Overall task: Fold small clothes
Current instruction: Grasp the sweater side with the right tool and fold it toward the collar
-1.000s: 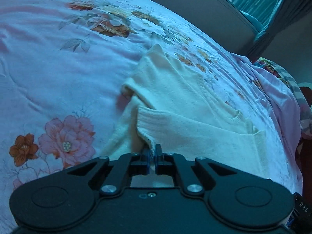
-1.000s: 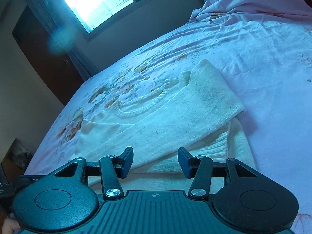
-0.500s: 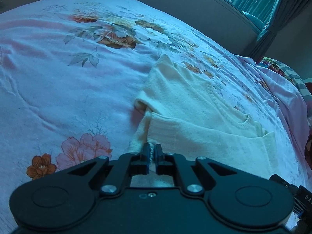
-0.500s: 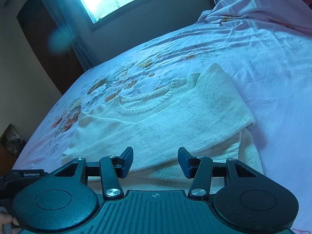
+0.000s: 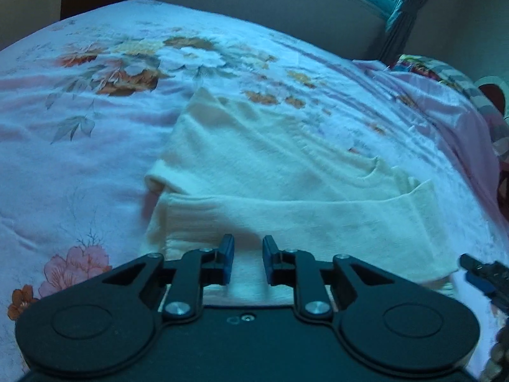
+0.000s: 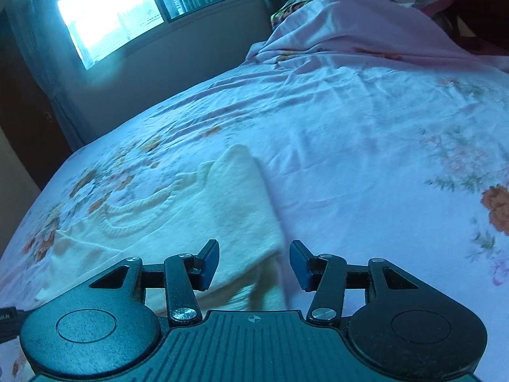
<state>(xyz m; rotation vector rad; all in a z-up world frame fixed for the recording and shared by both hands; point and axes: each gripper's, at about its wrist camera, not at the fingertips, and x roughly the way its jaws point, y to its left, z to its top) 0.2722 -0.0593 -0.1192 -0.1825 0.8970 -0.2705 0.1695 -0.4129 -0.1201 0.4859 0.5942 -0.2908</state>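
1. Left gripper (image 5: 247, 262): jaws opening, blue pads apart with a small gap, nothing pinched; poised above the near edge of the cream sweater (image 5: 286, 172).
2. Right gripper (image 6: 254, 262): jaws spread wide, grasping nothing; hovering over the sweater's (image 6: 222, 222) folded right edge, one pad above the knit, the other above bare bedsheet (image 6: 366, 159).
3. Sweater: lying flat on the floral pink bedsheet (image 5: 79, 159), one sleeve folded across the body, ribbed cuff nearest the left gripper, neckline further out.
4. Beyond the sweater: window (image 6: 108, 16) with bright glass, curtain (image 5: 397, 9) at its side.
5. Past the sweater's far right: bunched pink bedding (image 6: 350, 25).
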